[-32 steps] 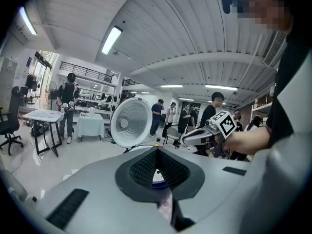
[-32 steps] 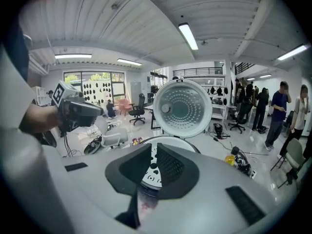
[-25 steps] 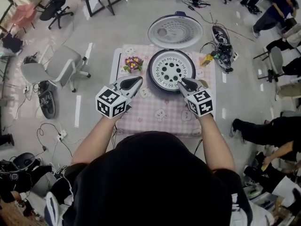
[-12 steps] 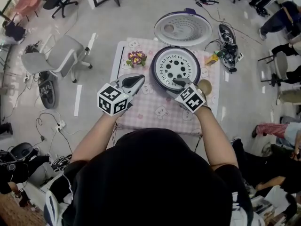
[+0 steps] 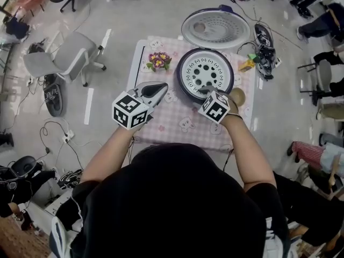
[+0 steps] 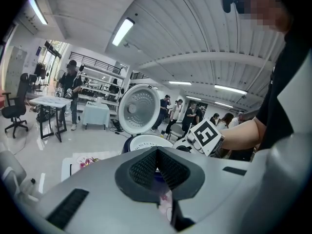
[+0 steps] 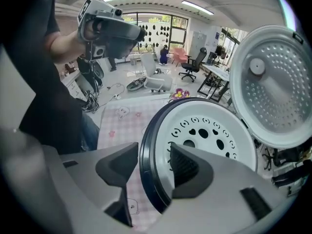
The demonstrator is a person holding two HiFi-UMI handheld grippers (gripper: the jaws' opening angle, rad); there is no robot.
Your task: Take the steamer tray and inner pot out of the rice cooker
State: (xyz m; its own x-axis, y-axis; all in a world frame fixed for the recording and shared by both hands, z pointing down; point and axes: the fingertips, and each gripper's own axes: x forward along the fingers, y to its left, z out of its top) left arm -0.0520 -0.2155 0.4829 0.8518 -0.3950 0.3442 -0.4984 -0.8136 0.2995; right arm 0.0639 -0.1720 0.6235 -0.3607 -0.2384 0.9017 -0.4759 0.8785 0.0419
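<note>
Beneath the right gripper [image 5: 207, 92], near rim of steamer tray [image 5: 205, 71] hidden

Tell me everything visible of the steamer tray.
The steamer tray is a white, plastic-looking disc with round and heart-shaped holes. It sits level inside the dark rim of the open rice cooker. The right gripper, just opened, has its fingers astride the near edge: one above the tray, one outside the cooker; contact unclear.

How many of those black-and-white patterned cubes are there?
2. One cube sits on the left gripper; the other cube on the right gripper, at the rice cooker rim. None seems hidden.
</note>
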